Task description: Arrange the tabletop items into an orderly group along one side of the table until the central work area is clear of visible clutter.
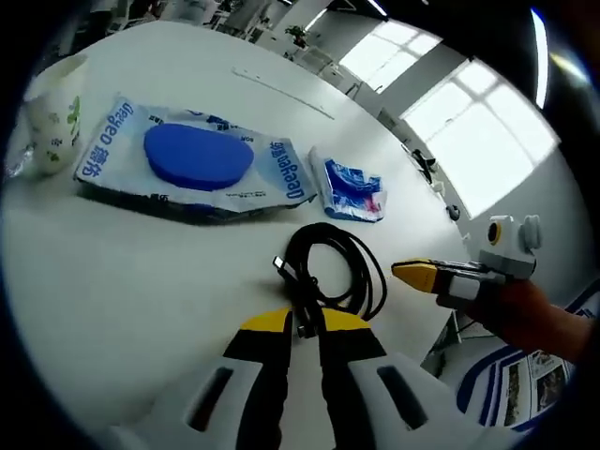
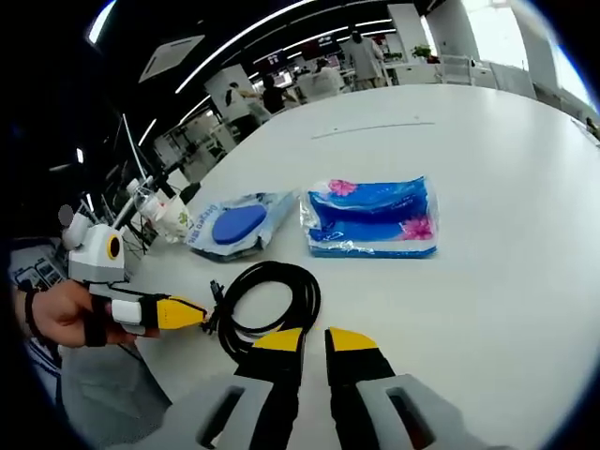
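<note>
A black cable (image 1: 333, 267) lies coiled on the white table (image 1: 112, 291), just ahead of my left gripper (image 1: 305, 325). One strand of it runs between the yellow-tipped jaws, which are shut on it. In the right gripper view the same coil (image 2: 272, 300) lies in front of my right gripper (image 2: 316, 340), whose jaws stand close together with nothing between them. The left gripper (image 2: 192, 314) comes in from the left there and meets the cable's plug end. The right gripper (image 1: 417, 274) enters the left gripper view from the right, beside the coil.
Behind the coil lie a wet-wipes pack with a blue lid (image 1: 197, 159) (image 2: 234, 225) and a blue flowered tissue pack (image 1: 352, 190) (image 2: 370, 217). A paper cup (image 1: 52, 122) (image 2: 169, 217) stands past the wipes. The table edge (image 1: 441, 319) is near the coil. Bare tabletop (image 2: 506, 309) stretches to the right.
</note>
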`<state>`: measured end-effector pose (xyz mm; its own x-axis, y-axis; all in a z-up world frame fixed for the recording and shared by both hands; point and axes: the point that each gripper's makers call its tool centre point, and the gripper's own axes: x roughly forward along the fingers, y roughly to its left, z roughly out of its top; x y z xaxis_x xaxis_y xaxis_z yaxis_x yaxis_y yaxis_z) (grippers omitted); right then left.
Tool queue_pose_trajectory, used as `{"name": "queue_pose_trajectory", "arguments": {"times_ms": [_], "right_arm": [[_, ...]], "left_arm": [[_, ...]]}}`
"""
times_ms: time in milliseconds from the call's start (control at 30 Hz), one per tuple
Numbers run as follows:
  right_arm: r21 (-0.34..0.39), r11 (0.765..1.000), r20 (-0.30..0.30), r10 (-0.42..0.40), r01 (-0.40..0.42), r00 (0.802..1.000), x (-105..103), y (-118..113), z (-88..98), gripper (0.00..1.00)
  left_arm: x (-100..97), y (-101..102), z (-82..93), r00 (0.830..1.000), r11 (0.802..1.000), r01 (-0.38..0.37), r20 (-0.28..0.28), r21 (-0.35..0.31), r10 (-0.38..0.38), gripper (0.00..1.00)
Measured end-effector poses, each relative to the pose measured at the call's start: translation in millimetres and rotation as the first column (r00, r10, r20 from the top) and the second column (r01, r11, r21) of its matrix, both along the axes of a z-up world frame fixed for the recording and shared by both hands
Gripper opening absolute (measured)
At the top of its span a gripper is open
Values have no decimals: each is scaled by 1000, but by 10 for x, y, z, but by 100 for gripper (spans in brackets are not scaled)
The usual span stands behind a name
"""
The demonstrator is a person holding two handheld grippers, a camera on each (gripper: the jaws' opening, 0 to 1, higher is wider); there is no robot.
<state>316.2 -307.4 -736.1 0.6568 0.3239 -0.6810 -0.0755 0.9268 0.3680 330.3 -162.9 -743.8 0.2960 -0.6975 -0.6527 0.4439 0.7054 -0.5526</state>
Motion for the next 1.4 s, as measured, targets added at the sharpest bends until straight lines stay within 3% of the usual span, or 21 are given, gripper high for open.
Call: {"name": "queue_pose_trajectory", "arguments": {"times_ms": [133, 467, 667, 833, 1133, 1300, 1400], "right_arm": [[6, 999, -20, -31, 31, 999, -18, -140, -56, 5], [-40, 988, -40, -150, 149, 988, 105, -615, -93, 5], [-57, 983, -33, -177, 175, 984, 269, -796, -85, 7], [-58, 982, -23, -182, 181, 983, 442, -854, -61, 9], [-64, 983, -19, -175, 173, 984, 750, -893, -59, 12], [-116, 984, -40, -140, 134, 989, 832, -914, -126, 18], [-112, 985, -42, -133, 127, 990, 874, -931, -153, 17]], "left_arm": [[-16, 40, 17, 993, 994, 80, 75, 78, -86, 10], [4, 100, 87, 985, 989, 104, 126, 102, -116, 11], [1, 211, 115, 976, 982, 121, 162, 143, -144, 13], [8, 295, 145, 973, 980, 123, 177, 158, -151, 15], [3, 450, 201, 981, 987, 73, 168, 147, -97, 15], [-12, 511, 210, 982, 986, 56, 168, 155, -82, 15], [-25, 532, 237, 982, 986, 50, 172, 159, -78, 15]]}}
